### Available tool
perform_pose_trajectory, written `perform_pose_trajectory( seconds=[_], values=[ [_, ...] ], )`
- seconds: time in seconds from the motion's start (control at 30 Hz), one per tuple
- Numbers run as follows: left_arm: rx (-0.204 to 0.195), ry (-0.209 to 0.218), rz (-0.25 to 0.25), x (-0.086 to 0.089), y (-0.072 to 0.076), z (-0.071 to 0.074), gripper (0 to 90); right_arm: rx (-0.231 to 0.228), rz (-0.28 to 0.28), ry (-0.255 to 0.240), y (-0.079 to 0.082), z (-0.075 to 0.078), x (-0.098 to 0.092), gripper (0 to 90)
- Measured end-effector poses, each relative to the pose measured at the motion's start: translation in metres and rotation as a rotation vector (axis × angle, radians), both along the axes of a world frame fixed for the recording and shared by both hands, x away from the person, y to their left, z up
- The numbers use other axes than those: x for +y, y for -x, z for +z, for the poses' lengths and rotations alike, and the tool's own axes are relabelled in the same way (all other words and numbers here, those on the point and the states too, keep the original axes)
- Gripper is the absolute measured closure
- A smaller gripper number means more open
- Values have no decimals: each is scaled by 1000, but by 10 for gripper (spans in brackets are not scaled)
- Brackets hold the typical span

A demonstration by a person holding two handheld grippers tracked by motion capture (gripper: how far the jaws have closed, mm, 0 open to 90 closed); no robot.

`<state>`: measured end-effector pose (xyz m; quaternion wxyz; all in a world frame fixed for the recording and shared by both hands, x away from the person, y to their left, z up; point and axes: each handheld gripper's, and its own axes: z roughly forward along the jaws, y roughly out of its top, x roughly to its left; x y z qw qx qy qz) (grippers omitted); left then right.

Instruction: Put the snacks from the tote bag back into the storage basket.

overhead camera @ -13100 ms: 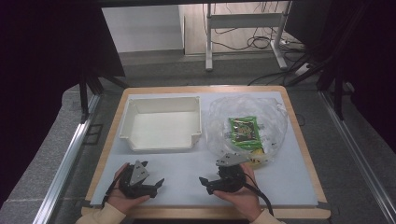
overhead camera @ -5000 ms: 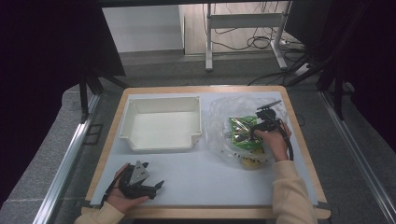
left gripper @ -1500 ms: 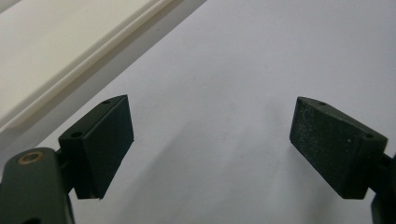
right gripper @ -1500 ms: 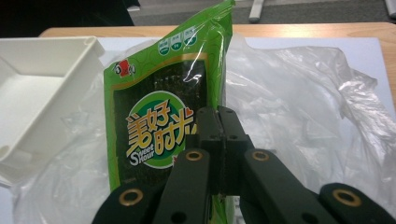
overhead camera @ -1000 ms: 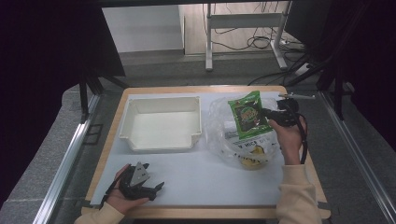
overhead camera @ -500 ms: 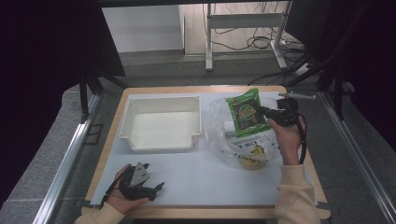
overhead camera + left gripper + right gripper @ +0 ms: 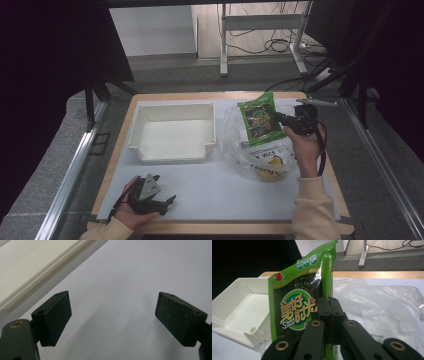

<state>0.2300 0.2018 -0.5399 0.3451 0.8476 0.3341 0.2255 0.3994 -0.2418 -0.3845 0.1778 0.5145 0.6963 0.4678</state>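
The right gripper (image 7: 278, 118) has its two black jaws pressed flat together on the right edge of a green snack packet (image 7: 258, 119), which it holds upright and lifted above the clear plastic bag (image 7: 250, 150) near the table's far right corner; in the right gripper view the packet (image 7: 299, 300) is glossy foil with a round label and a dark window. The left gripper (image 7: 167, 201) rests near the table's near left corner with its jaws spread wide and nothing between them; in the left gripper view its matte, wedge-shaped pads (image 7: 178, 316) hang over bare white surface (image 7: 120, 277). There is one packet in the grip, one crinkled transparent bag lying on the table's right side with yellow-printed contents inside it, and one white, smooth-walled rectangular plastic tray (image 7: 172, 134) towards the far left. The table (image 7: 225, 190) has a white top with a wooden border.
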Motion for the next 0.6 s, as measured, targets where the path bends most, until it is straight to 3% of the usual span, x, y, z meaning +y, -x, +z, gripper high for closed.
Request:
perform_pose_trajectory(
  seconds=[0.6],
  values=[
    [5, -5, 4, 0, 0, -1, 134, -37, 46, -31, 7, 10, 23, 900]
  ],
)
